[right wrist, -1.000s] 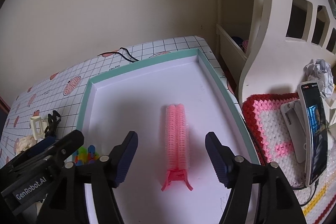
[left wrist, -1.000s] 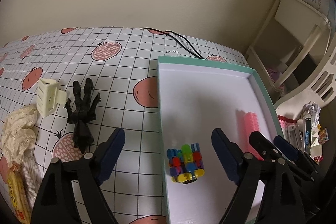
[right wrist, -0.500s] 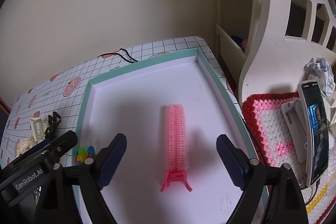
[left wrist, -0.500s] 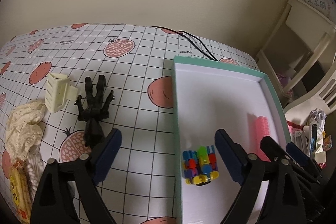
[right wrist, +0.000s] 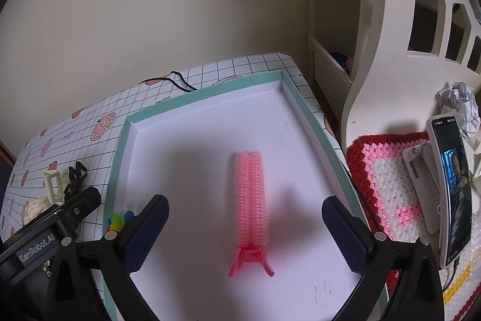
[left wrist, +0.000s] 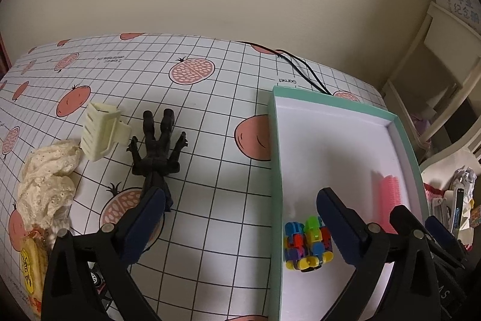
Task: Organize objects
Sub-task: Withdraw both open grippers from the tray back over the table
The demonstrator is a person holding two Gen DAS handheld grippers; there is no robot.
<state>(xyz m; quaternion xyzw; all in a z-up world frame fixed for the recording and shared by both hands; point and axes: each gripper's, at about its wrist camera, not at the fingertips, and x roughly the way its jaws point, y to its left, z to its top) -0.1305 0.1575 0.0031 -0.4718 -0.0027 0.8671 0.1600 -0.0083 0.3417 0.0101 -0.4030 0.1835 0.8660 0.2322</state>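
Note:
A shallow box [left wrist: 275,140] [right wrist: 118,158] with a teal rim and white floor lies on the gridded tablecloth. Inside it rest a pink hair-roller clip [right wrist: 252,200] [left wrist: 387,194] and a multicoloured block toy [left wrist: 306,242] [right wrist: 115,223]. Left of the box on the cloth are a black figurine [left wrist: 157,149] [right wrist: 75,179], a cream hair claw [left wrist: 100,131] [right wrist: 54,185] and cream lace fabric [left wrist: 48,179]. My left gripper [left wrist: 240,218] is open, straddling the box's left wall, empty. Over the box, my right gripper [right wrist: 245,223] stands open around the pink clip without touching it.
A snack packet [left wrist: 30,263] lies at the cloth's near left. Black cables [left wrist: 300,68] run off the table's far edge. Right of the table are a crocheted mat [right wrist: 390,179], a phone on a stand [right wrist: 451,188], crumpled paper [right wrist: 460,104] and a white shelf unit [right wrist: 390,20].
The left gripper has shifted left, so the box and block toy slid right in its view. The right gripper's fingers have spread wider around the pink clip.

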